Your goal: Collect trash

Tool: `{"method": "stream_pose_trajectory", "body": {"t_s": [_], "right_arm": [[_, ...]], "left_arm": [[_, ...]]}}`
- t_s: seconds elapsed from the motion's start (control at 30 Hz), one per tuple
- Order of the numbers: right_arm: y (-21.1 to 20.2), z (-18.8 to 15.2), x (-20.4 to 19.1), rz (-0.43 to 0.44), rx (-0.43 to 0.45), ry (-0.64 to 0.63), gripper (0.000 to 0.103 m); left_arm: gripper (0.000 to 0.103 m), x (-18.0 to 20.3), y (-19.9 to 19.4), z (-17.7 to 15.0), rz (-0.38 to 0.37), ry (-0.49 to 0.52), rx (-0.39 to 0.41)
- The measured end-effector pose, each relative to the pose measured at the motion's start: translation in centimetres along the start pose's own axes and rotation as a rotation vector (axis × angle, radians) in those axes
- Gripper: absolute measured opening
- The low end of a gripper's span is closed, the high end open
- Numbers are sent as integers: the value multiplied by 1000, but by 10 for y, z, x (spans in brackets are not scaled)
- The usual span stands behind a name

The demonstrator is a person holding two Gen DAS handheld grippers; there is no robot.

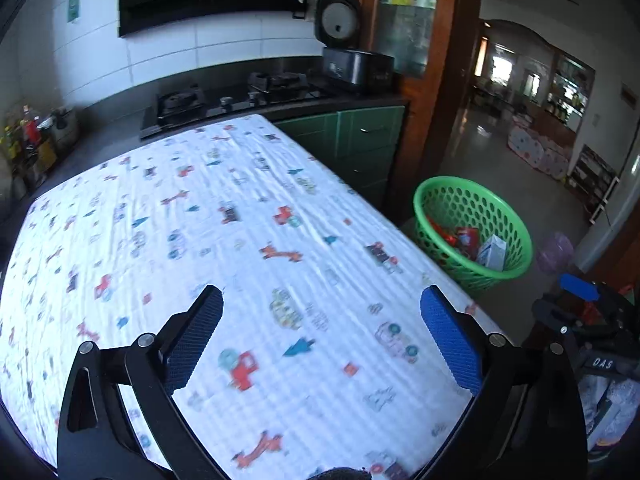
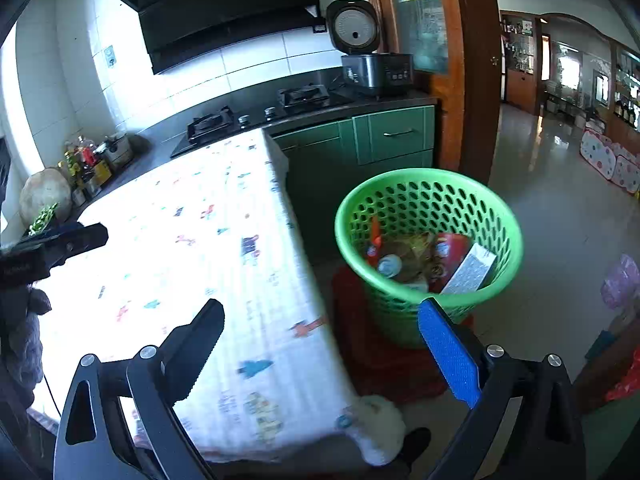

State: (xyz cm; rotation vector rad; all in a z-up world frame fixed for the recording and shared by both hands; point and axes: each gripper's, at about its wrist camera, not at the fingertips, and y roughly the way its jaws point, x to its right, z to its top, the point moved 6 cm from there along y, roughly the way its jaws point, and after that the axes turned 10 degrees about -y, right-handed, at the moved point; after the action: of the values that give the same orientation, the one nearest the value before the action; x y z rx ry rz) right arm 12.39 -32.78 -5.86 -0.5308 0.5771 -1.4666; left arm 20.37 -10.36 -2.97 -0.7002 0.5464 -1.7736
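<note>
Both grippers are spread wide with nothing between the fingers. The left gripper (image 1: pixel 322 300) hangs over the table (image 1: pixel 224 216), which has a white cloth printed with little cars and trees. The right gripper (image 2: pixel 322 312) sits over the table's right edge, its blue pad (image 2: pixel 448 356) in front of the basket (image 2: pixel 428 200).

The green basket stands on the floor just beside the table, on something red. The trash is inside: a white carton (image 2: pixel 472 270), a red wrapper (image 2: pixel 452 248), a small bottle (image 2: pixel 389 266) and some brownish stuff I can't make out. Behind the table there's a stove (image 2: pixel 256 116) and a rice cooker (image 2: pixel 374 68) with its lid up.
</note>
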Motion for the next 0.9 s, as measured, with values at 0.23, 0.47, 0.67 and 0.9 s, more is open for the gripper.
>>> {"method": "stream_pose_trajectory", "body": {"t_s": [0.23, 0.47, 0.67, 0.9], "right_arm": [[-9, -9, -24, -1, -1, 14, 95], [-20, -18, -41, -24, -2, -5, 95], [-30, -20, -45, -40, 16, -12, 95], [-33, -25, -50, -42, 15, -19, 95]], "left_arm": [[98, -46, -32, -28, 60, -90, 64], [98, -52, -44, -46, 92, -74, 101], [98, -42, -56, -51, 131, -5, 150], [98, -41, -61, -60, 132, -5, 151]]}}
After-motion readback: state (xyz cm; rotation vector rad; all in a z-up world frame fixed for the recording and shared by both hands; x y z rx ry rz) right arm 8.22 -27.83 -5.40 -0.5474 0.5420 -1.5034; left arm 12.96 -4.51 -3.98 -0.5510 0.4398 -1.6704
